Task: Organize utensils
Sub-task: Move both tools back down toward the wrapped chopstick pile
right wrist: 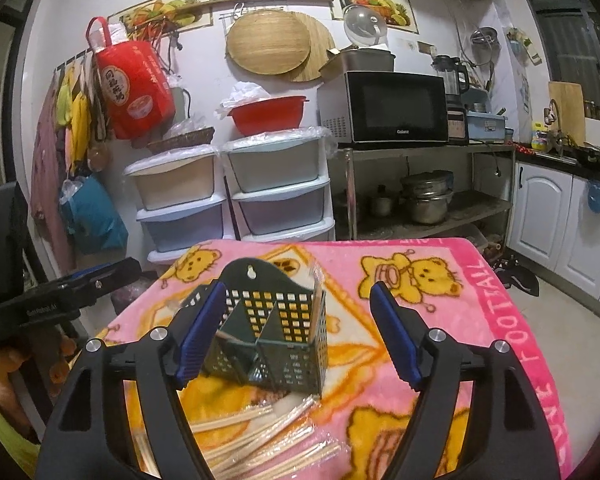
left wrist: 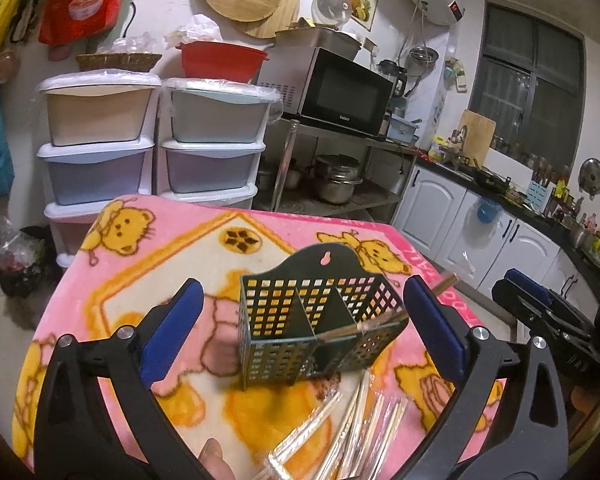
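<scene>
Left wrist view: the green caddy [left wrist: 320, 320] stands upright on the blanket-covered tabletop [left wrist: 180, 248], hanging tab at the far side. One chopstick [left wrist: 380, 320] leans in its right compartment, tip pointing up and right. Wrapped chopsticks [left wrist: 340, 432] lie loose just in front. Left gripper [left wrist: 300, 328] and right gripper [right wrist: 296, 332] are both spread wide, holding nothing.

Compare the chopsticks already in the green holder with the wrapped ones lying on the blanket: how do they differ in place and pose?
The chopsticks in the holder lean tilted across a compartment of the green holder, one end poking over its rim. The wrapped chopsticks lie flat and scattered on the blanket in front of the holder, outside it. Their clear wrappers show plainly; the leaning pair looks darker. Neither is gripped.
</scene>
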Available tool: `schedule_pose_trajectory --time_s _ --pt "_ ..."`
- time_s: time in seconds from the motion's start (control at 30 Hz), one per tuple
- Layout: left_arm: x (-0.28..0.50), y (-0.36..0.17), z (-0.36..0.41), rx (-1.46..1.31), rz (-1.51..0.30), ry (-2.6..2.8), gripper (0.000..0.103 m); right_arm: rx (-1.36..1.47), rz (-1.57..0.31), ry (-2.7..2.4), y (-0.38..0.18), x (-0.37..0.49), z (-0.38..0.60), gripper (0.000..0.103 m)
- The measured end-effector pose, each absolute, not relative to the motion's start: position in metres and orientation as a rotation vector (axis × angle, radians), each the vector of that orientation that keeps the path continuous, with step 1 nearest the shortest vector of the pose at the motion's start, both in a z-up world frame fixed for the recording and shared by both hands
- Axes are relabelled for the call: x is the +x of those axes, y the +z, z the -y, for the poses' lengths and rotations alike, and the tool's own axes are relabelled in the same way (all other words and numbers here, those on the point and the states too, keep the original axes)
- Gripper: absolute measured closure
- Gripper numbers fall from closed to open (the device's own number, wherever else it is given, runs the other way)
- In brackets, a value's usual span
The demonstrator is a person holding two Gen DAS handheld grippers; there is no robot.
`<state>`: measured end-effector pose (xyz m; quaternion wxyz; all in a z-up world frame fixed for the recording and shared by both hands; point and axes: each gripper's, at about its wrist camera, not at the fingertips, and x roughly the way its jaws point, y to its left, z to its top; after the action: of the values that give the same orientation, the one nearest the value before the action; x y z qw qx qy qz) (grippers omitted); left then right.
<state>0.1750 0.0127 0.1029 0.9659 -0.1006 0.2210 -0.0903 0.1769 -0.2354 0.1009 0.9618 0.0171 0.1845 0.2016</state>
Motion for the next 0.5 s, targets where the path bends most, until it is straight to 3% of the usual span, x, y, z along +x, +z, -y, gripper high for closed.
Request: schedule_pose_trajectory --time_s 0.5 --pt "0.141 0.077 -0.026 -0.216 -0.495 -0.166 0.011 0.021 -0.439 0.419 0.076 0.159 0.237 0.031"
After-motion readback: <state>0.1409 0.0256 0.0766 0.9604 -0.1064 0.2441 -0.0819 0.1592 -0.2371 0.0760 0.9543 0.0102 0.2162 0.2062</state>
